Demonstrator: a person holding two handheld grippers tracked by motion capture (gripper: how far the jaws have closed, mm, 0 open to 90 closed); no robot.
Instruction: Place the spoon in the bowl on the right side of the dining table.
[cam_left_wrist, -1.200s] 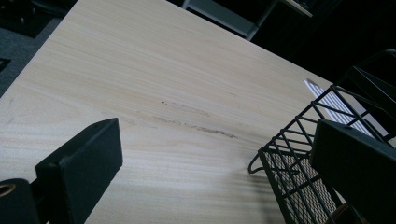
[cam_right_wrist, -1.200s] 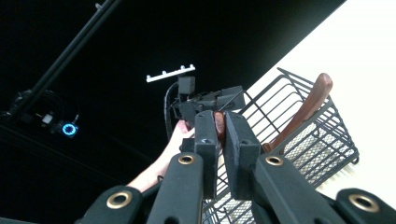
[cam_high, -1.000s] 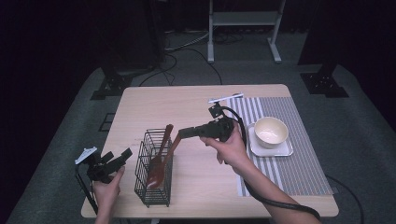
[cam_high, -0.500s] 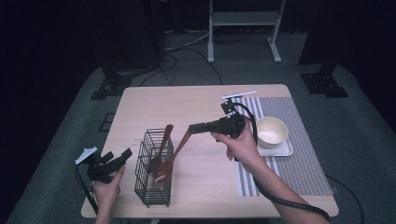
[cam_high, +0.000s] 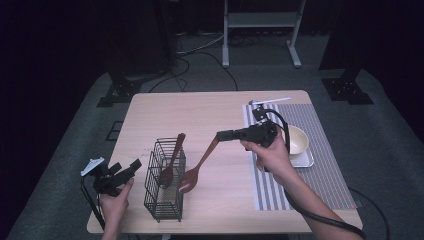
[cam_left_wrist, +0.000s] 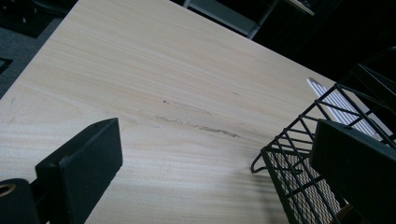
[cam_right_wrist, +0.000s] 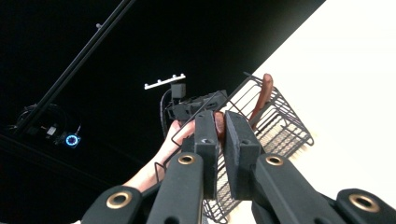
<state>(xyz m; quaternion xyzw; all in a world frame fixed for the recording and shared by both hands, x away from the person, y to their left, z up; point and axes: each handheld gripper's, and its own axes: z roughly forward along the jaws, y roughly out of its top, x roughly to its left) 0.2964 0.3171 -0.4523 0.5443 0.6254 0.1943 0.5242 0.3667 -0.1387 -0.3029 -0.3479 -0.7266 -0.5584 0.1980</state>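
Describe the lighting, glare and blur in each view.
High view: the table is evenly lit, the room around it dark, and the picture is a little soft. Left gripper view: the wood grain is sharp, while the near jaws and the basket blur. Right gripper view: the tabletop burns out to near white against a black background; the jaws pinching the spoon stay clear.

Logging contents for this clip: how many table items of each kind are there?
Wooden spoons: 2, one in the right gripper at, one in the basket at
Wire basket: 1
Bowl: 1
Tray: 1
Striped placemat: 1
Total: 6
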